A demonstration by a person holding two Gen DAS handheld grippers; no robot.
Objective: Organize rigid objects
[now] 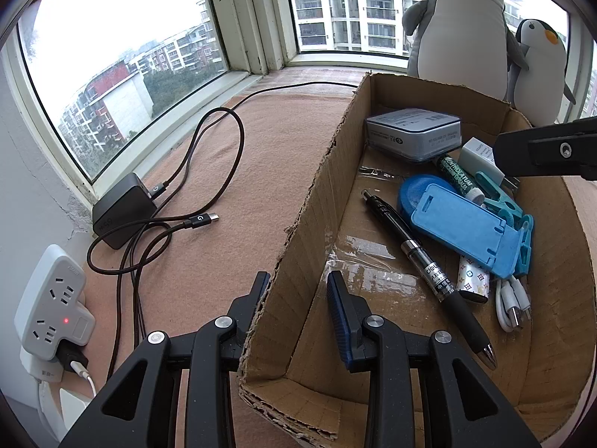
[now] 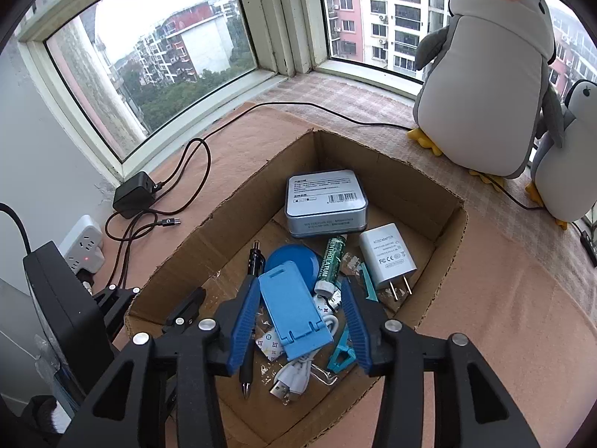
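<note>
Left gripper (image 1: pixel 298 287): fingers parted and straddling the near-left wall of the cardboard box (image 1: pixel 309 194), one finger outside, one inside; not clenched on the wall. Right gripper (image 2: pixel 300 321): fingers spread wide over the box contents, with the blue phone stand (image 2: pixel 293 313) lying between them; nothing grasped, and contact with the stand cannot be confirmed.

Location of task items: all inside the box, piled toward one side. The stand lies on top of a round blue lid (image 2: pixel 298 259), the Mentholatum lip balm (image 2: pixel 332 261), a white USB cable (image 2: pixel 298 371) and a patterned small item (image 2: pixel 268 345). The black pen (image 1: pixel 429 268) lies alongside, and a teal clip (image 2: pixel 341 354) sits by the right finger. The grey tin (image 2: pixel 326 201) and white adapter (image 2: pixel 388 255) sit further back.

Risks, as judged:
- The stand rests on an uneven pile; closing on it may tilt or skid it rather than seat it
- The cable or clip may be pinched along with the stand and dragged out
- The box wall is thin and torn; if the left fingers do not steady it, the box may slide on the cloth-covered window ledge (image 1: pixel 261 142)
- The pen may roll if disturbed
</note>
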